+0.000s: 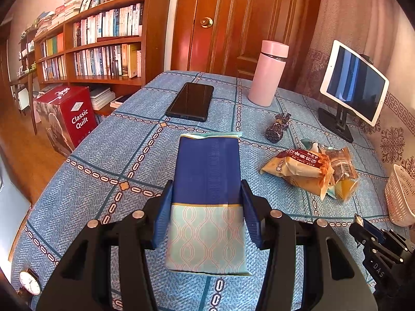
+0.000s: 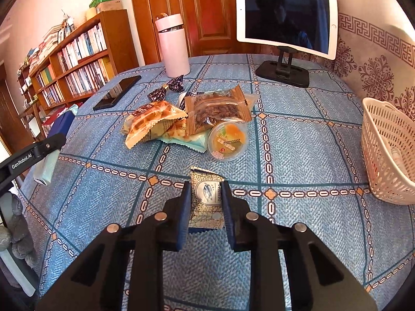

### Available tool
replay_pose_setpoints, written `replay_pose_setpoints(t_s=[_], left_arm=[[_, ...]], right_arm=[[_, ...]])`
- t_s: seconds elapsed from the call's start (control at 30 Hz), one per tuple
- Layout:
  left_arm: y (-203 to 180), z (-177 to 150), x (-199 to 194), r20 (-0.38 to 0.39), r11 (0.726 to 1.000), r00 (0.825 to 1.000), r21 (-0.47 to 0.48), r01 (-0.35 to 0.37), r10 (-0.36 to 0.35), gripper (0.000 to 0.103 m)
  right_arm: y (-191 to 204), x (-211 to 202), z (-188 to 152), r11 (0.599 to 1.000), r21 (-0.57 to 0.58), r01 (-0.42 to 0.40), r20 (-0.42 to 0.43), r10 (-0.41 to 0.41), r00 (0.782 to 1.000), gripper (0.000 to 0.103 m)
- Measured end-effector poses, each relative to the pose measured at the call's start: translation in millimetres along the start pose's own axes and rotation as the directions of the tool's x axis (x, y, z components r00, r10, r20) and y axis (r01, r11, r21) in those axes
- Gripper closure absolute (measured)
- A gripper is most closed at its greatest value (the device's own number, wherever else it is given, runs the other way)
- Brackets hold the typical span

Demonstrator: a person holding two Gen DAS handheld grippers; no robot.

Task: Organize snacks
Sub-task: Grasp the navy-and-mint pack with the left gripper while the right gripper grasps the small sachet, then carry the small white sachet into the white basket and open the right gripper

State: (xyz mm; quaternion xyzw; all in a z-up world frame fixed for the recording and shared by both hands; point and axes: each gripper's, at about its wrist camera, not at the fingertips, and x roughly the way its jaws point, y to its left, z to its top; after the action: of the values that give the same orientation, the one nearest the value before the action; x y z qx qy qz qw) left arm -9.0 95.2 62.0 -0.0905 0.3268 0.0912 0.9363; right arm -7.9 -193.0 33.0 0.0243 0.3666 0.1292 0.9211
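Observation:
My left gripper [image 1: 207,189] is shut on a large blue-and-teal snack pack [image 1: 207,176], held above the blue tablecloth [image 1: 103,155]. My right gripper [image 2: 206,191] is shut on a small beige snack packet [image 2: 206,194] printed with a bird. A pile of snacks lies mid-table: bread packets [image 2: 153,121], a brown biscuit packet [image 2: 215,108] and a jelly cup [image 2: 228,140]; the pile also shows in the left wrist view [image 1: 311,171]. A white basket [image 2: 389,153] stands at the right edge, something pale inside it. The right gripper shows in the left view [image 1: 384,248].
A pink bottle [image 2: 172,46], a black phone [image 2: 118,92], a dark wrapped candy [image 2: 168,88] and a tablet on a stand [image 2: 285,18] sit at the far side. A wristwatch [image 1: 29,282] lies at the near left edge. Bookshelf [image 1: 103,44] and red box [image 1: 70,116] stand beyond the table.

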Motion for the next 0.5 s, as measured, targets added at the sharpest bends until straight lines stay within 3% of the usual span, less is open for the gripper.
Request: replay_pose_setpoints(t_s=[0.5], left_arm=[[-30,8,-32,0.056,0.998,0.998,0.053,0.035,-0.038,0.052]], right_arm=[[-53,-63,17,0.992,0.126,0.012,0.147,-0.03,0.989,0.08]])
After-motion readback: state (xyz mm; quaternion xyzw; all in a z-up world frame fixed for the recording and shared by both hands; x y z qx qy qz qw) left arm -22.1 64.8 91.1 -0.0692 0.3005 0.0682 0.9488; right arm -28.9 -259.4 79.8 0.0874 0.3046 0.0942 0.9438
